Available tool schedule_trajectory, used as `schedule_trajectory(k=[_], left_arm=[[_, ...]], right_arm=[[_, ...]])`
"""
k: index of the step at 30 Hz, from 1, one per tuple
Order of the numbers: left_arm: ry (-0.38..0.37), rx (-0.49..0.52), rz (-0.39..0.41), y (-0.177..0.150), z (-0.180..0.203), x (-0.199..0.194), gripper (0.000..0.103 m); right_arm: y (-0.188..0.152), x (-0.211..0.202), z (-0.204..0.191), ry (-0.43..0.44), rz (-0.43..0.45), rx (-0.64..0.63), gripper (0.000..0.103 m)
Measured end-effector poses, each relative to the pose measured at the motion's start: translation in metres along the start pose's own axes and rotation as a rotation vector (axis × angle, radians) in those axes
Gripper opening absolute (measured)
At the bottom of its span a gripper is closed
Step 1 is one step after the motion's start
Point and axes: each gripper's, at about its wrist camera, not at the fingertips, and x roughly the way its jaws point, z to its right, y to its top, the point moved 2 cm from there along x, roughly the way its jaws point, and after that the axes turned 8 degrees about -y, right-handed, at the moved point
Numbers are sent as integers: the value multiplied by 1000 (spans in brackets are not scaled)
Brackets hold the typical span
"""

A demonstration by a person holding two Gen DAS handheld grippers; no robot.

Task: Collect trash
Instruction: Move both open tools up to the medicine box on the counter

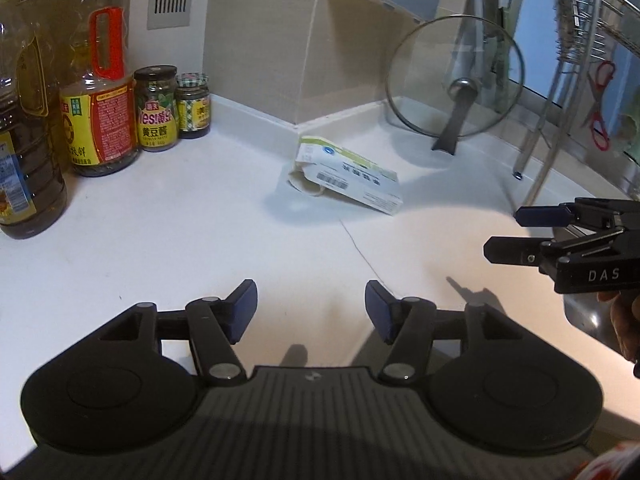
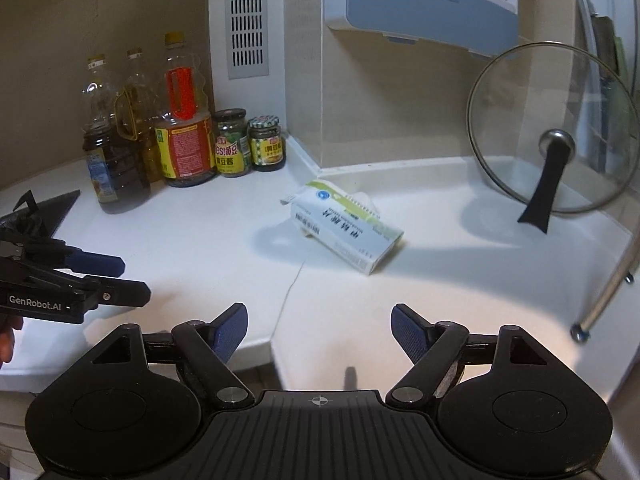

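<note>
- Left gripper (image 1: 311,306) hovered over the counter (image 1: 180,240), jaws spread wide, nothing between them.
- Right gripper (image 2: 319,330) likewise released and empty, near the counter's front edge.
- Trash: a crumpled white-and-green box (image 1: 352,178) lay on its side near the wall corner, ahead of both grippers, well apart from them.
- Bottles (image 2: 184,120) and jars (image 2: 232,144) stood at back left.
- Glass lid (image 2: 556,128) leaned upright at right.

The white countertop (image 2: 192,240) carries a small opened carton (image 2: 347,232) lying on its side near the corner. At the left wall stand oil bottles (image 2: 116,152) and two jars (image 2: 248,144). A glass lid (image 2: 552,132) leans at the back right, perhaps against the wall.
</note>
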Motion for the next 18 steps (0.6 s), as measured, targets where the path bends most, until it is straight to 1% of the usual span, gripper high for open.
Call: schedule_trajectory(k=[1,2,6,11,13,16,18], left_arm=[[9,-6,4,5,0,4,61],[21,-8,8,9,0,8,63],[83,-40,17,25,0,22,64],[160,-62,22,41,4,30,68],[173,-79,32,45,4,31,68],[172,-120,55,48,3,30,70],[185,-129,60,50,3,30,71]], right_arm=[[5,6,6,14,5,-11,79],[11,13,12,28,10,-26,79],[32,40,34,90,21,-78,80],[53,76,48,199,32,-184,80],[60,91,51,242,33,-216,80],[69,113,51,294,24,-276,80],[74,126,47,310,13,-318,80]])
